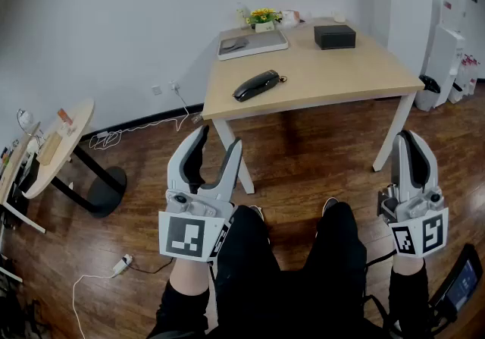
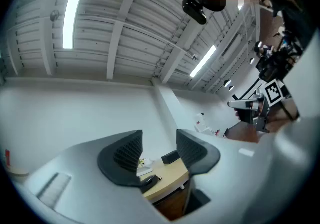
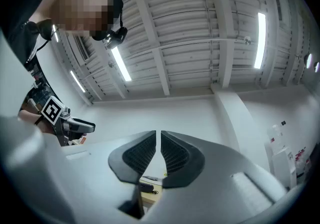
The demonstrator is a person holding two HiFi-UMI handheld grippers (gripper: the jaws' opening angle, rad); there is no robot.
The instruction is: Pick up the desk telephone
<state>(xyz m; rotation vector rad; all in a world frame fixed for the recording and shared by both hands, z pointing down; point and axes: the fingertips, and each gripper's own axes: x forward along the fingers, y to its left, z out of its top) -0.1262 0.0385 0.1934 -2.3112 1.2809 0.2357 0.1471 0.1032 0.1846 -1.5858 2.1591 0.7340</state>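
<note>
The desk telephone [image 1: 256, 85], a dark handset-shaped unit, lies near the front left corner of the light wooden table [image 1: 348, 76], well ahead of both grippers. My left gripper [image 1: 218, 140] is held low over the person's lap, tilted upward, its jaws apart with nothing between them. My right gripper [image 1: 413, 137] is at the right, also tilted up, its jaws together and empty. In the left gripper view the telephone [image 2: 149, 182] shows small below the left gripper [image 2: 159, 149]. Under the right gripper [image 3: 158, 154], the right gripper view catches only a sliver of the telephone [image 3: 146, 187].
On the table stand a black box [image 1: 334, 36], a grey tray [image 1: 252, 44] and a small flower pot [image 1: 264, 20]. A round side table [image 1: 61, 140] stands at the left, with a white cable [image 1: 140, 127] along the floor. White equipment [image 1: 447, 57] stands at the right wall.
</note>
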